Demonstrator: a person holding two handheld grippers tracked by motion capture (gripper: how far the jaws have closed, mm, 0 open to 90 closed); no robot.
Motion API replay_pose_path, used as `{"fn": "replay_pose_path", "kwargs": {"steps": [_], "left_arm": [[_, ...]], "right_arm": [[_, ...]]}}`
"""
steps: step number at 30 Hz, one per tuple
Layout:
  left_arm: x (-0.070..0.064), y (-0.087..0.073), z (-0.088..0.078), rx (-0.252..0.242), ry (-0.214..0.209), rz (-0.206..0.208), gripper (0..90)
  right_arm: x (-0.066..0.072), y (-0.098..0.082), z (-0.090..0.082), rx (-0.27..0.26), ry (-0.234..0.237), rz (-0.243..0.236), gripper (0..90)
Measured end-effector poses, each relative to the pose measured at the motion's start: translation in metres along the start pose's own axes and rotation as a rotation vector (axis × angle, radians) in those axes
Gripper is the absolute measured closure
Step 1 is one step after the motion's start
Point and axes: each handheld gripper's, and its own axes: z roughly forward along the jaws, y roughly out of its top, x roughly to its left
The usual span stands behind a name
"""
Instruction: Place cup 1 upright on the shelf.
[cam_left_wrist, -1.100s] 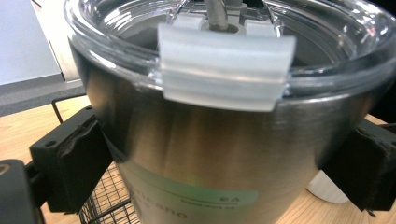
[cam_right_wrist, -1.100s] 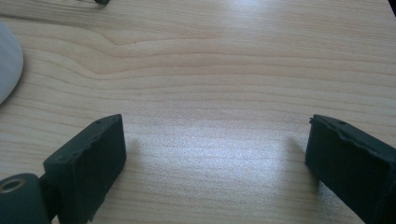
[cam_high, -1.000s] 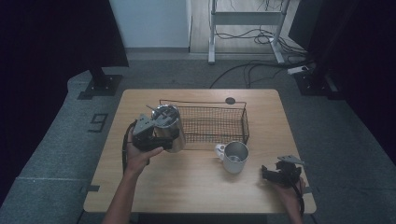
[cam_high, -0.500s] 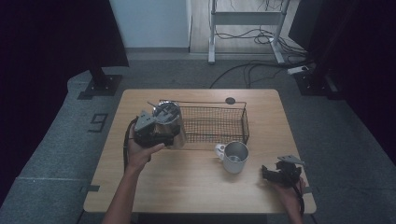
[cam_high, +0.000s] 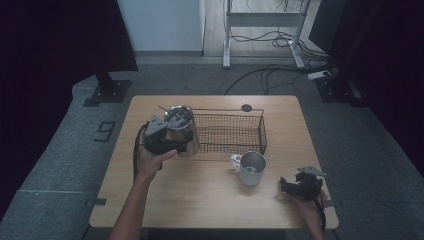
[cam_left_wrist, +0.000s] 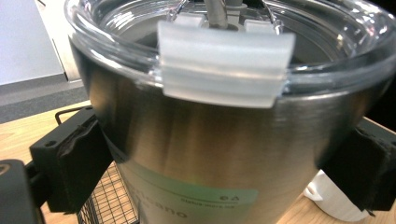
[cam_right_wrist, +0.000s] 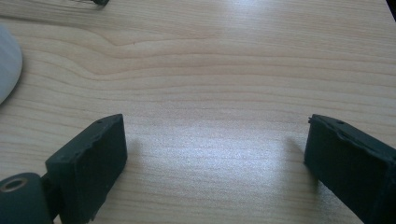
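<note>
We note the wire basket (cam_high: 235, 132) walling off the table's (cam_high: 200, 210) far middle; the steel tumbler (cam_high: 182, 131), clamped in the left gripper (cam_high: 167, 137), crowds its left end. The mug (cam_high: 250, 168) stands just before the basket. The near strip lies open.

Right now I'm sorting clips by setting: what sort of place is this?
Probably a lab or studio, not a kitchen: a lone table on grey carpet, loose cables across the floor, and a desk frame behind.
</note>
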Motion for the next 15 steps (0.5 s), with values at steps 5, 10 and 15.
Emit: {"fn": "replay_pose_path", "kwargs": {"steps": [5, 10, 15], "left_arm": [[0.0005, 0.0025, 0.0028, 0.001, 0.001, 0.005, 4.3], [0.0019, 0.0052, 0.0058, 0.006, 0.007, 0.009, 4.3], [0.0033, 0.006, 0.0078, 0.002, 0.006, -0.003, 4.3]], "right_arm": [[0.0, 0.0, 0.0, 0.0, 0.0, 0.0, 5.5], [0.0, 0.0, 0.0, 0.0, 0.0, 0.0, 5.6], [-0.0001, -0.0001, -0.0001, -0.001, -0.001, 0.0, 5.9]]}}
